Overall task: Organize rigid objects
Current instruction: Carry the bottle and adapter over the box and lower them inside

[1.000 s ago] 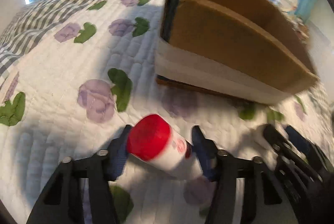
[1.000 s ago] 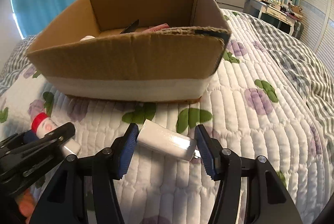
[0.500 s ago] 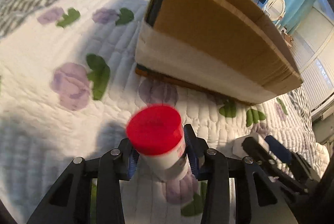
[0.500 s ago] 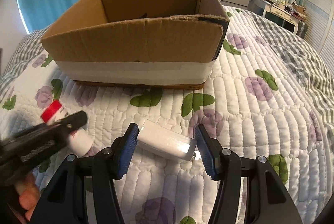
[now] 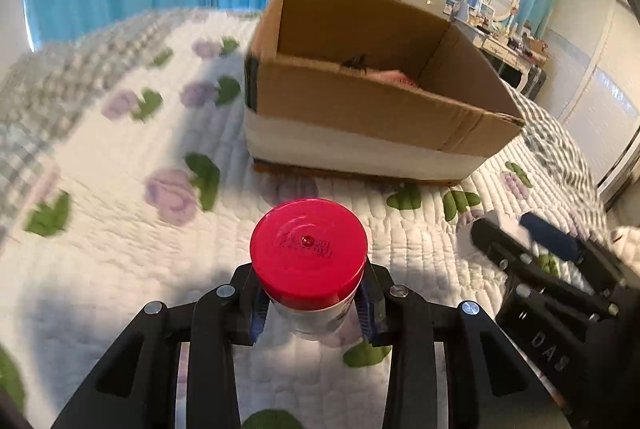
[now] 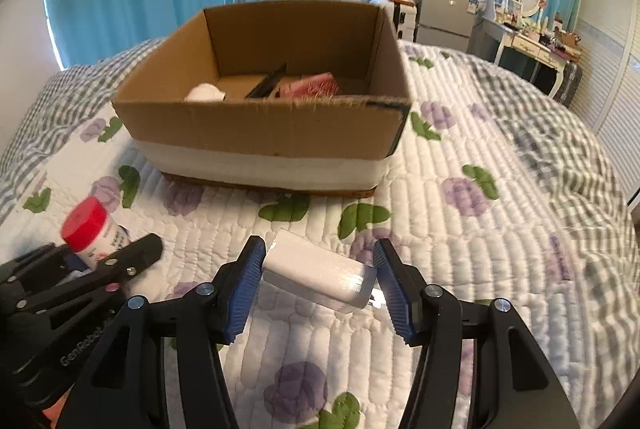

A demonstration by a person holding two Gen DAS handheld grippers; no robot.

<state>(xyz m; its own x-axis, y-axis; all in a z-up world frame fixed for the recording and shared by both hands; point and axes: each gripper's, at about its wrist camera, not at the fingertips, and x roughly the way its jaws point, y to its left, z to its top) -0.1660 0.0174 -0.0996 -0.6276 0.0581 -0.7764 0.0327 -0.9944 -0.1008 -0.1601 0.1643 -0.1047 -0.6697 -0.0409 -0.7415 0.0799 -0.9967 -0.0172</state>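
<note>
Left gripper (image 5: 310, 305) clamps the red-capped bottle (image 5: 309, 261), right gripper (image 6: 318, 285) pinches the white charger (image 6: 320, 275) (tilted); clear the cardboard box (image 6: 264, 133) near wall before releasing

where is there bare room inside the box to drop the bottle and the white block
In the cardboard box, the right end beyond the pink item shows bare floor. The middle and left are crowded: a black item and a white item lie there. The near floor is hidden behind the front wall.

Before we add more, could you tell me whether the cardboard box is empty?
Not empty: the cardboard box already holds a pink item and a white object.
</note>
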